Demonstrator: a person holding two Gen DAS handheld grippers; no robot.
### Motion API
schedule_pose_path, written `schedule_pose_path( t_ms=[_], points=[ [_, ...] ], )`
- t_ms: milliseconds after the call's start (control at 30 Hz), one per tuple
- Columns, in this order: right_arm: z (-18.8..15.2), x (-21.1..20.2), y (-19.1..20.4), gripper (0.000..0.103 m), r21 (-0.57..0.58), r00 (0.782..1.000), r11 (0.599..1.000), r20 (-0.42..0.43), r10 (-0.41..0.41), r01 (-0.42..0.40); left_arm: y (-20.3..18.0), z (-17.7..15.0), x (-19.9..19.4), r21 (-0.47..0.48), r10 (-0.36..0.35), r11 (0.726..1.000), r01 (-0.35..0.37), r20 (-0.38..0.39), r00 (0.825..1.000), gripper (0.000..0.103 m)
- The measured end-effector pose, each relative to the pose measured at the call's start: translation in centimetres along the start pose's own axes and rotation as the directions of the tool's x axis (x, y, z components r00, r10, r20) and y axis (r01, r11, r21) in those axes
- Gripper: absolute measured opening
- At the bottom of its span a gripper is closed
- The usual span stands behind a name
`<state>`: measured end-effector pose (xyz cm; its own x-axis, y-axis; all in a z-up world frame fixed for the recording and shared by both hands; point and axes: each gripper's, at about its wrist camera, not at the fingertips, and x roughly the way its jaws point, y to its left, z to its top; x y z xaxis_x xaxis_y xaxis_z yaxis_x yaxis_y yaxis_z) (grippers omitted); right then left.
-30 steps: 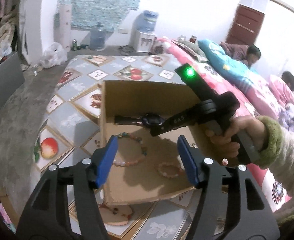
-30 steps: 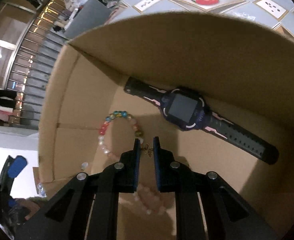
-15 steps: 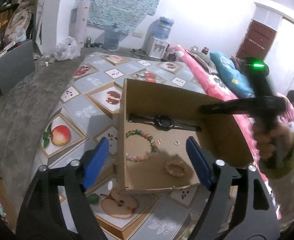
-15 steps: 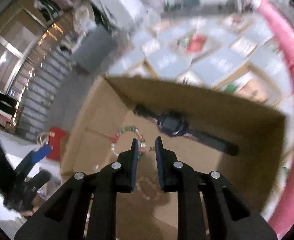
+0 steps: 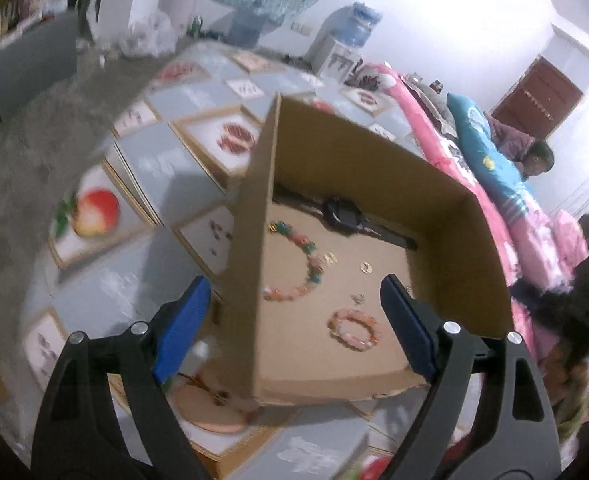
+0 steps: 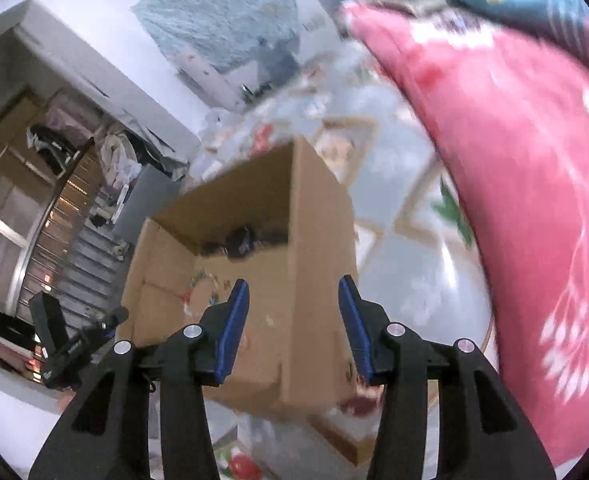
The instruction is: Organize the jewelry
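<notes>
Fruit-patterned mat (image 5: 154,168) under cardboard box (image 5: 250,264): watch (image 5: 344,216), bead bracelets (image 5: 352,328), small charms already inside. Left gripper (image 5: 294,320) and right gripper (image 6: 292,322) opening, empty; something left beside box, unidentifiable.

From above I can drop straight into the open cardboard box (image 5: 374,152); its tall left wall (image 5: 250,264) blocks any sideways entry. Inside, a watch (image 5: 344,216) lines the far wall, bracelets (image 5: 352,330) dot the floor. The pink quilt (image 6: 514,168) crowds the right.
</notes>
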<state>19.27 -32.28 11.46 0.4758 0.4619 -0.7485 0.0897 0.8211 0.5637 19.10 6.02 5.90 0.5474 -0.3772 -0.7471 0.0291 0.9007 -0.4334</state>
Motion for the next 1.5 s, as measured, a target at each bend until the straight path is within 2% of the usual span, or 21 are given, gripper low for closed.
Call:
schedule_pose_path(
  t_ms=[100,267,600,867,1133,1500],
  points=[
    [-1.0,1.5,-0.3,0.046,-0.003,0.999,1.0,-0.054,-0.004,0.004,-0.4,-0.6,0.7,-0.02,-0.022,1.0,0.022,-0.031,0.999,0.083],
    [-1.8,3.7,-0.2,0.046,-0.021,0.989,0.998,-0.139,0.047,-0.051,-1.3,-1.0,0.9,0.008,0.032,0.999,-0.032,-0.024,0.999,0.083],
    [-1.4,3.8,0.3,0.048,-0.067,0.985,0.996,-0.165,0.041,-0.053,-2.2,-1.3,0.8,0.035,0.088,0.996,-0.088,-0.012,0.996,0.083],
    [-0.6,3.7,-0.1,0.048,-0.07,0.987,0.997,-0.157,0.026,-0.037,-2.8,-2.9,-0.2,0.026,0.056,0.998,-0.055,-0.021,0.998,0.083],
    [-3.0,2.6,-0.3,0.048,-0.064,0.988,0.997,-0.153,0.024,-0.034,-2.6,-4.9,-1.8,-0.001,0.038,0.999,-0.038,-0.03,0.999,0.083],
    [-6.1,0.4,-0.5,0.048,-0.07,0.991,0.998,-0.133,0.0,-0.009,-3.0,-8.2,-3.8,0.008,0.036,0.999,-0.036,-0.031,0.999,0.083]
  ],
)
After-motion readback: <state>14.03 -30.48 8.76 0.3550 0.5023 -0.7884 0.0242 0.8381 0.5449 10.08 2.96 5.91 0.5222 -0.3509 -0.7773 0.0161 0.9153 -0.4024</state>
